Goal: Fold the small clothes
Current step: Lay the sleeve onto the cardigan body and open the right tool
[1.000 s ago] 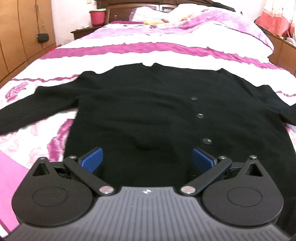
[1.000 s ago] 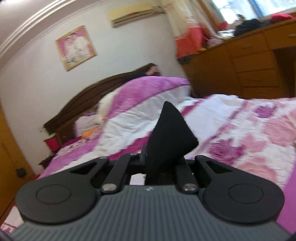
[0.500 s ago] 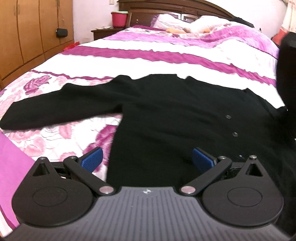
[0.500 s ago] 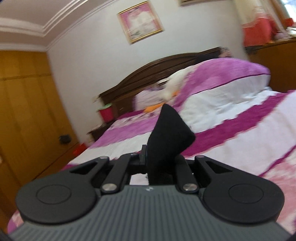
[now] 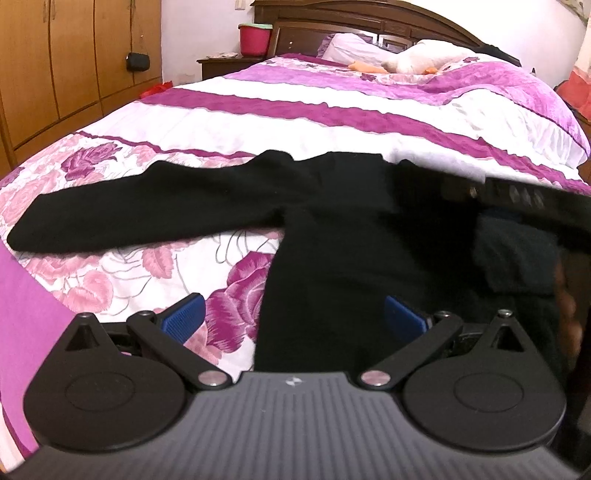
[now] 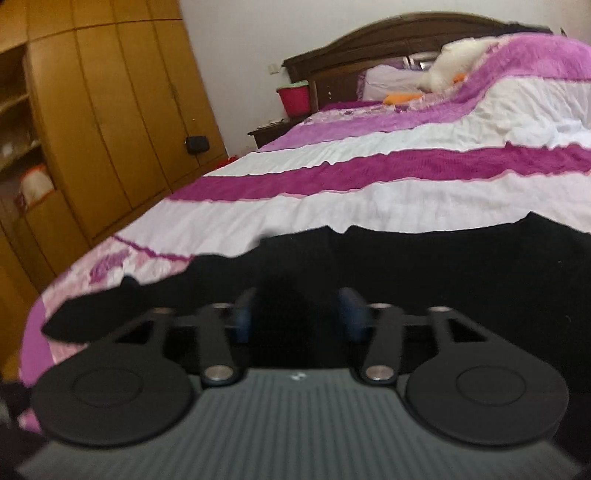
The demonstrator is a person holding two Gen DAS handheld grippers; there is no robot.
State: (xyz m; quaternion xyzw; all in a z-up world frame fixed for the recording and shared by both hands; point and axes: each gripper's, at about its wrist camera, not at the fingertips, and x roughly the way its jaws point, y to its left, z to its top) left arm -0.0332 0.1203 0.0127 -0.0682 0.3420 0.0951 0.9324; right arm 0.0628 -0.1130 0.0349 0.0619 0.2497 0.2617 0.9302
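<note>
Nearest me, my left gripper (image 5: 293, 319) hangs with its blue pads (image 5: 183, 319) spread wide and nothing between them, poised over the near edge of the bed (image 5: 258, 122), partly above the floral bedspread and partly above the hem of a black cardigan (image 5: 332, 229). The cardigan lies flat on the bedspread near that edge, its body running away from me and one sleeve (image 5: 140, 214) stretched out straight toward the bed's left side. On the right side of the left wrist view, my right gripper (image 6: 299, 314) appears as a dark, blurred bar reaching in over the cardigan's body. In its own view its jaws have just been opening, and the blue pads (image 6: 243, 317) now stand apart on either side of a hump of black fabric (image 6: 284, 299) that rises between them; the picture is too blurred to tell whether the pads touch it. Beyond the cardigan, magenta and white bands cross the bedspread. At the far end are pillows, a white plush toy (image 5: 424, 59) and a dark wooden headboard (image 5: 369, 22). A red bucket (image 5: 255, 37) stands on a nightstand, and a wooden wardrobe (image 5: 55, 66) lines the wall left of the bed.
</note>
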